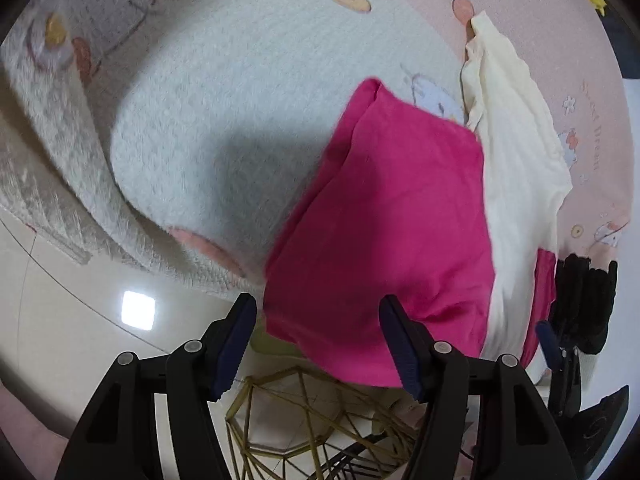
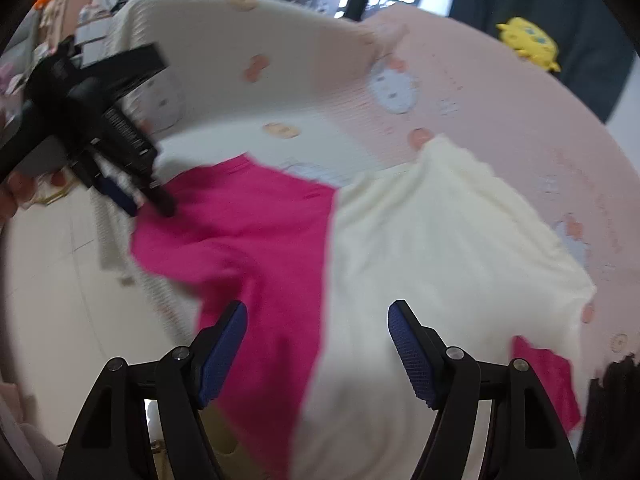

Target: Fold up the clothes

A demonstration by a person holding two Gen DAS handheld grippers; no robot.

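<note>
A magenta garment (image 1: 380, 220) lies folded on the bed, its near edge hanging over the bedside. A cream garment (image 1: 516, 152) lies partly over its right side. My left gripper (image 1: 320, 344) is open at the magenta cloth's near edge, with nothing clamped between its fingers. In the right wrist view the magenta garment (image 2: 248, 232) is left of the cream garment (image 2: 440, 260), and my right gripper (image 2: 316, 352) hangs open just above where they meet. The left gripper (image 2: 128, 192) shows there at the magenta garment's left corner. The right gripper (image 1: 556, 352) shows at the left wrist view's right edge.
The bed has a pink cartoon-print sheet (image 2: 500, 112) and a white fleecy blanket (image 1: 240, 80). A black garment (image 1: 584, 300) lies at the right. A yellow plush toy (image 2: 528, 42) sits far back. A gold wire frame (image 1: 312, 420) stands on the tiled floor (image 1: 80, 280) below.
</note>
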